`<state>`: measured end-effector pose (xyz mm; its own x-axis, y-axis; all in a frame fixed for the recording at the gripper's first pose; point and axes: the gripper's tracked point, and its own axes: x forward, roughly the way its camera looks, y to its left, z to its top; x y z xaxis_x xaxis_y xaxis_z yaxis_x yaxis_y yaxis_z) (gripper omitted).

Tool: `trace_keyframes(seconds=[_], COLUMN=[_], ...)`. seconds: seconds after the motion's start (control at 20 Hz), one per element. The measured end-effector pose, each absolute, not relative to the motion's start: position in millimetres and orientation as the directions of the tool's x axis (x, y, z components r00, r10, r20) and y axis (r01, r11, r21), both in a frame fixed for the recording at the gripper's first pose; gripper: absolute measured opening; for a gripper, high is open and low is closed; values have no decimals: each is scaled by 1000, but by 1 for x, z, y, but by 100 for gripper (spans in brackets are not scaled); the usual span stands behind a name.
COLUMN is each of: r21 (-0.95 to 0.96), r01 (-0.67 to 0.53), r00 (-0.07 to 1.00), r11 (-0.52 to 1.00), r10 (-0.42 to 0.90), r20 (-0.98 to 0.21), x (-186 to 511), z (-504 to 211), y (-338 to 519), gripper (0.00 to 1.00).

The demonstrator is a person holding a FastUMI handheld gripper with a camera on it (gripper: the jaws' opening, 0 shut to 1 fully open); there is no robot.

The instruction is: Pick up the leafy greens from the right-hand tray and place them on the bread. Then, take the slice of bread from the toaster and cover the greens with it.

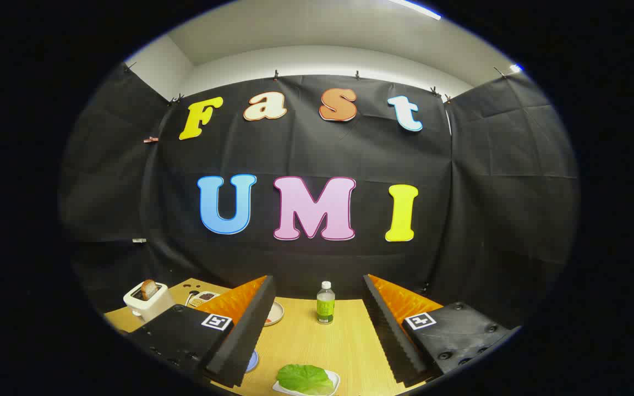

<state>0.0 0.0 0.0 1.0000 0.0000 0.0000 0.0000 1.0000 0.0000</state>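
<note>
The tongs (317, 324) stand wide apart above the wooden counter (344, 346), holding nothing, their two fingers splayed to either side with open counter between them.

Low between the fingers, at about six o'clock from the tongs' midpoint, lie the leafy greens (306, 378). They look like a single broad lettuce leaf, bright green, ruffled and veined, glossy under the light, lying flat and covering most of a small white tray (334, 379). The tray's pale rim shows at the leaf's right side and beneath it.

Straight ahead at twelve o'clock, beyond the fingertips, a small bottle (325, 303) with a white cap and green label stands upright near the back of the counter, well apart from the greens.

Out at about ten o'clock, past the left finger, a white toaster (149, 301) sits near the counter's edge with a browned slice of bread (149, 289) sticking up out of its slot. Just right of the toaster a small white dish (202, 298) holds something dark and something tan; I cannot tell what. A round plate (275, 313) peeks out beside the left finger, mostly hidden by it, and a bit of blue (252, 360) shows lower down by the same finger.
</note>
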Motion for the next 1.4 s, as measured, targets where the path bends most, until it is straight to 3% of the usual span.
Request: trace_keyframes(seconds=[0.95,1.4], r21=[12,-20], r01=[-57,-110], r00=[993,947], r11=[998,994], r10=[58,98], r20=[-102,-304], x=[18,28], z=[-45,-134], y=[6,8], gripper=[98,98])
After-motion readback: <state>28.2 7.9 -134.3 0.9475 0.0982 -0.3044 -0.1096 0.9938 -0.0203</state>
